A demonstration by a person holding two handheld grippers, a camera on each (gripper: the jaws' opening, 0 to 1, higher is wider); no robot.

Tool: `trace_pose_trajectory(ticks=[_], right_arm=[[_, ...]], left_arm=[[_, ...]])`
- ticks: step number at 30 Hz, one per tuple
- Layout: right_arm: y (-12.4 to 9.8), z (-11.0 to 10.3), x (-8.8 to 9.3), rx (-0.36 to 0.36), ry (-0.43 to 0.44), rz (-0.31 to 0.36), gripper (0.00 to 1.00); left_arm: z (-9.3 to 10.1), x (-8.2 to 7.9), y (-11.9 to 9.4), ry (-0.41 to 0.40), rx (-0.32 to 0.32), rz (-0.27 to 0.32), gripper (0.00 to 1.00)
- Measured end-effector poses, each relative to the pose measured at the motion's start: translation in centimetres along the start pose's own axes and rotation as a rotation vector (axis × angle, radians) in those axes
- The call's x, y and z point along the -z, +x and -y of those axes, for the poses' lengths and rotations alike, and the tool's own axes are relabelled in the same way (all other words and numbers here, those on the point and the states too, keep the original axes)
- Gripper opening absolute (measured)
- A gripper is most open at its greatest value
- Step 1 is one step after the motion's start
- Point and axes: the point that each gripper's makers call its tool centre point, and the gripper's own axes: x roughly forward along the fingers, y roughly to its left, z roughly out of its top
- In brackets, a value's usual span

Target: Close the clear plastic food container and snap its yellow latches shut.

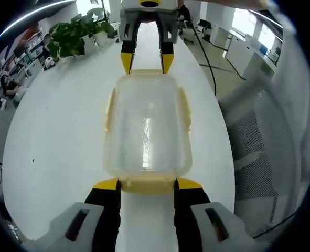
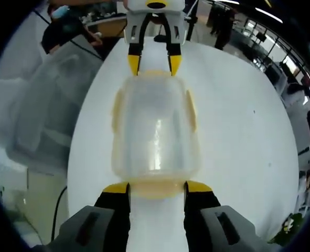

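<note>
Clear plastic food container [image 1: 147, 128] with lid on, resting on white table [image 1: 50, 136], contents not discernible, left gripper [image 1: 147, 184] and right gripper [image 2: 157, 187] at opposite ends, jaws spread beside yellow end latches [image 1: 147, 185], potted plant [image 1: 73, 34] beyond

The smooth white oval surface [image 1: 55, 136] extends ahead of the left hand-held gripper [image 1: 147, 185] and ends at a rounded far edge. A green leafy potted plant [image 1: 73, 34] stands ahead and to that gripper's left, near the surface's far end. Shelving with assorted items [image 1: 18, 50] lines the far left. To its right, a black cable [image 1: 210, 60] runs across the pale floor, and white desks [image 1: 238, 44] stand before bright windows [image 1: 249, 21]. Long ceiling light strips [image 2: 252, 10] show ahead of the right hand-held gripper [image 2: 156, 188].
</note>
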Motion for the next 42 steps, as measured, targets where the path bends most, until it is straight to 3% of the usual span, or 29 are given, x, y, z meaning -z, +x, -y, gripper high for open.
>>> trace_pose_trajectory(ticks=[21,42], right_arm=[[1.1,0.2,1.0,-0.007,0.012,-0.001,0.38],[1.8,0.3,1.4,-0.027,0.027,-0.008,0.38]], left_arm=[[-0.4,0.4,1.7,0.001,0.005,0.005,0.39],[-0.8,0.5,2.0,0.002,0.011,0.031,0.39]])
